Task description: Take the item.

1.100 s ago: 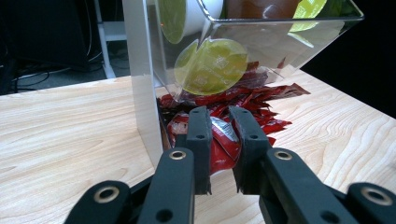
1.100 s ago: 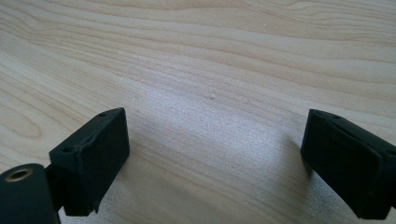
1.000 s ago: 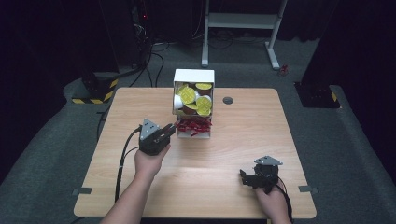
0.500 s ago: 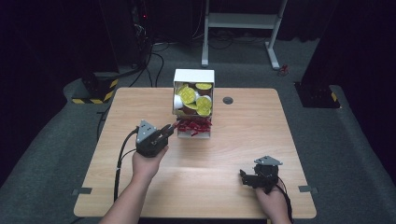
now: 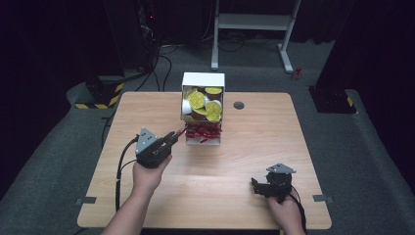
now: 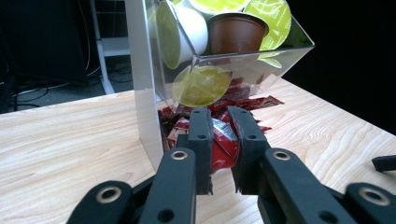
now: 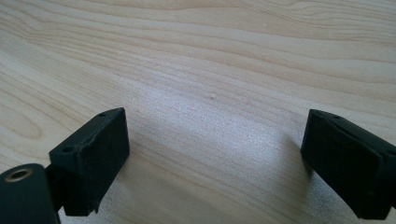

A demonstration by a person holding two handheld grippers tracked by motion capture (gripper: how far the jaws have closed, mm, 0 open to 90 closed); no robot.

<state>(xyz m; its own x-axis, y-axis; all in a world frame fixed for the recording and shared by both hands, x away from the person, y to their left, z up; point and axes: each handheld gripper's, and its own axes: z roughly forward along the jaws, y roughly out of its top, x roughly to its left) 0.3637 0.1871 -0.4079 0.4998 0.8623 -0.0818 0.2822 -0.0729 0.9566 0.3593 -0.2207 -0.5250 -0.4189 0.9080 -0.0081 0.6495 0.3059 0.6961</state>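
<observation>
At the centre of the left gripper view, the left gripper (image 6: 219, 140) has its two black jaws pinched on a small red foil sachet (image 6: 223, 142), just at the mouth of the lower shelf of the clear acrylic dispenser with a white side wall (image 6: 142, 93). From the high view this dispenser (image 5: 203, 78) stands in the upper middle of the frame, on the far part of the pale wooden table (image 5: 215, 166), and the left gripper (image 5: 171, 138) reaches it from the left.

I'd judge the sachet to be very light, thin and limp: glossy crinkled foil that bends rather than resists, and a bit slippery. A grip across its flat face near one end, as here, looks sensible; squeezing hard risks little beyond creasing it, though a sharp tug might drag neighbours from the loose heap of red sachets (image 6: 247, 100) spilling out of the shelf.

Above them, in the upper bin, sit rigid round coffee capsules with yellow-green foil lids (image 6: 201, 86), some white-bodied, one brown plastic (image 6: 236, 32); these look stiff and smooth.

At the lower right of the high view, the right gripper (image 5: 262, 187) rests low on the table, well apart from the dispenser. Its own view shows the jaws spread wide over bare wood grain (image 7: 210, 93), holding nothing.
</observation>
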